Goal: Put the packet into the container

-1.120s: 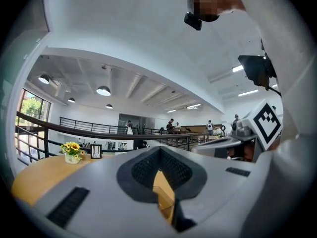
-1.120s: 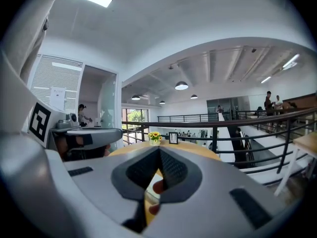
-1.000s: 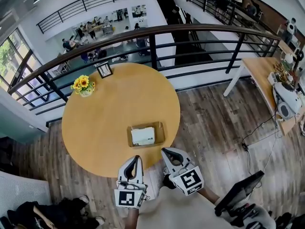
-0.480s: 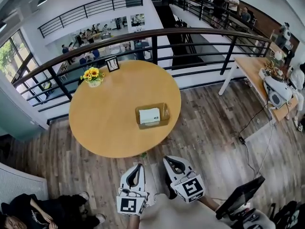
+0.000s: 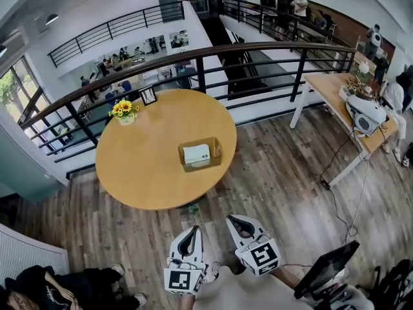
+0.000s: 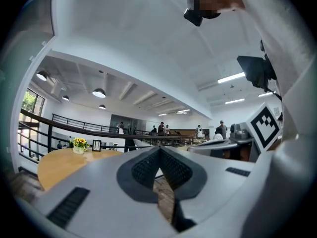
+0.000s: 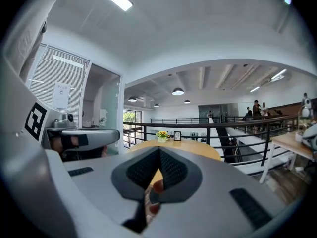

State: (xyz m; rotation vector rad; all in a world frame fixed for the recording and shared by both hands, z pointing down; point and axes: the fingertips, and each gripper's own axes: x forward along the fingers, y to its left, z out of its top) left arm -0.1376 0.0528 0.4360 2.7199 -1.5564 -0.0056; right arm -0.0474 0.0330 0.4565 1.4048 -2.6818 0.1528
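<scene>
A: Lying where was the packet [image 5: 195,154]?
B: Inside the container [image 5: 217,151], near the desk's [image 5: 142,166] right edge.
A: And the grippers?
B: Left gripper [image 5: 191,230] and right gripper [image 5: 234,220] hung apart from the desk, fingers closed on nothing.

Left gripper [image 5: 193,228] and right gripper [image 5: 233,219] are pale grey.
</scene>
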